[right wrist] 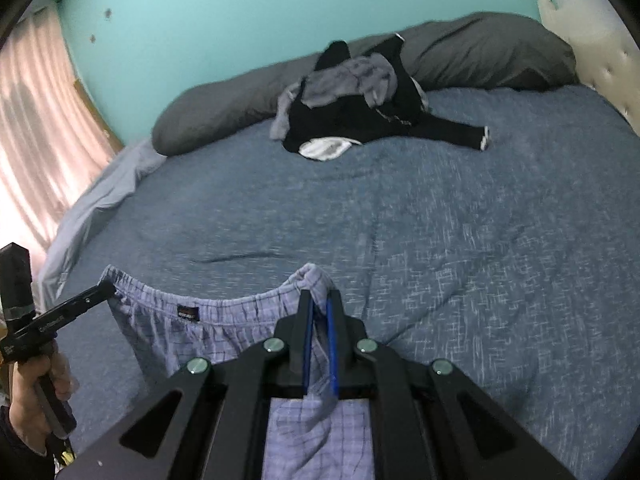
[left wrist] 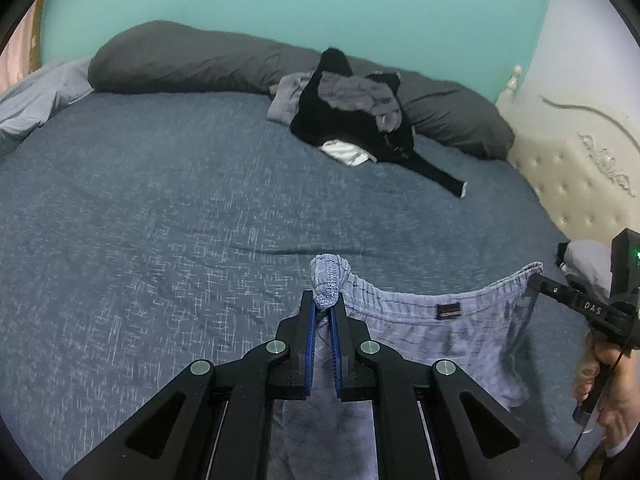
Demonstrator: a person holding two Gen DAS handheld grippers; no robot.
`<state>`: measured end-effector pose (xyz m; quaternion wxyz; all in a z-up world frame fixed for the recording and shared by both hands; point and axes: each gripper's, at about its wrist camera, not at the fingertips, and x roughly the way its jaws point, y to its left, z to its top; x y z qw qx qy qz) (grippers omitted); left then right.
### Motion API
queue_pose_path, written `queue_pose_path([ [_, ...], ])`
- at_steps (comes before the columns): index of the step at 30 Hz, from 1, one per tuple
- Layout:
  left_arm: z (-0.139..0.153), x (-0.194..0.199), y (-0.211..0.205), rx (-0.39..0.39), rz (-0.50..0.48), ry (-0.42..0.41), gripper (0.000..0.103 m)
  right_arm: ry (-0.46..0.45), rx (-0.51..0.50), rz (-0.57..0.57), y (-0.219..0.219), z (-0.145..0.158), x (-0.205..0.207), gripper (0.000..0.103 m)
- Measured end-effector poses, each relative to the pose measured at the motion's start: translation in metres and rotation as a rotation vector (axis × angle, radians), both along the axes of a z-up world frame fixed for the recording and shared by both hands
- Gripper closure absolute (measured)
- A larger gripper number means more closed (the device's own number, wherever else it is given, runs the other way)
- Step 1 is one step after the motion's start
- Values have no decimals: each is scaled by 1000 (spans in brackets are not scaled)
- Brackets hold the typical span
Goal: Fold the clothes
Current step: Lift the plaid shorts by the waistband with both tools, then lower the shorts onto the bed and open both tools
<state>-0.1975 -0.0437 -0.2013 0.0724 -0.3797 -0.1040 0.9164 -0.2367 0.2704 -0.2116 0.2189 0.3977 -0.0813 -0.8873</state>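
I hold the checked boxer shorts [left wrist: 432, 332] by the waistband, left gripper [left wrist: 325, 312] and right gripper [right wrist: 319, 312] clamped on opposite corners, waistband spanning left-right above the bed [left wrist: 160, 200].

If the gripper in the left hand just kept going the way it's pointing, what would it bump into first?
Probably the blue bedspread. The left gripper, shut on the waistband of the checked shorts, tilts down toward bare bed. The clothes pile lies farther back and to the right, likely off that line, though depth is hard to judge.
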Motion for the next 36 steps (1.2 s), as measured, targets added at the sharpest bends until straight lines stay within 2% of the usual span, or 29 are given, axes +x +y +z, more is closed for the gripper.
queue_pose_path([
  [8,-40,-31,6,-7,-23,-81,96,-131,-18,-64,7,-51,-39,97],
  [14,-60,-49,7,-4,-23,-116,96,-196,2,-56,0,-81,-57,97],
  [19,-65,-63,2,13,-8,-128,96,-205,-20,-66,3,-89,-68,97],
  [26,-60,-72,5,-11,-17,-124,96,-205,-41,-62,0,-91,-81,97],
  [30,-71,-82,6,7,-64,-193,94,-237,-71,-32,1,-95,-90,96],
  [31,-72,-81,5,7,-71,-200,94,-244,-81,-48,6,-95,-90,94],
  [33,-72,-80,1,18,-72,-207,93,-256,-122,-75,17,-96,-90,79],
  [34,-71,-79,-4,44,-61,-209,89,-255,-134,-91,22,-94,-89,62],
  [36,-68,-77,-15,94,-39,-212,77,-249,-155,-123,34,-89,-83,59],
])
